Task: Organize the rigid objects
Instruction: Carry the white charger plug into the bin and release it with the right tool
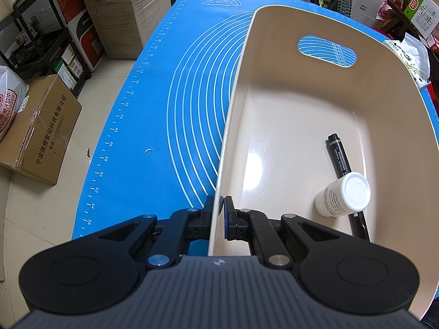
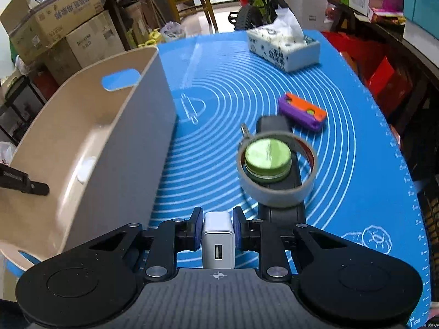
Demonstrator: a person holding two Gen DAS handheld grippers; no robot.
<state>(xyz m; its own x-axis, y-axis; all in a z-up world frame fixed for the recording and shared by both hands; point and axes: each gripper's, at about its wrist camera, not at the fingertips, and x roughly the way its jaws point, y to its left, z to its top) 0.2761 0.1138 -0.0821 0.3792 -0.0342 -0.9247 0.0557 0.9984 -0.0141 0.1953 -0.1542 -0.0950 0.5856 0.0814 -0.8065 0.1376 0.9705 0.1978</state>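
Your left gripper pinches the near wall of the beige bin, which already holds a black marker and a white bottle. Your right gripper clamps the white USB charger, above the blue mat, with the bin at 9 o'clock. The charger can strike the bin's rim if you swing it too low.

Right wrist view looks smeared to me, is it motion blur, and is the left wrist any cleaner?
Right wrist view: yes, the tape ring and basket are streaked with motion blur, while the charger in the right gripper stays sharp. Left wrist view: crisp, with window glare on the basket floor beside the marker; fisheye bends the mat edges.
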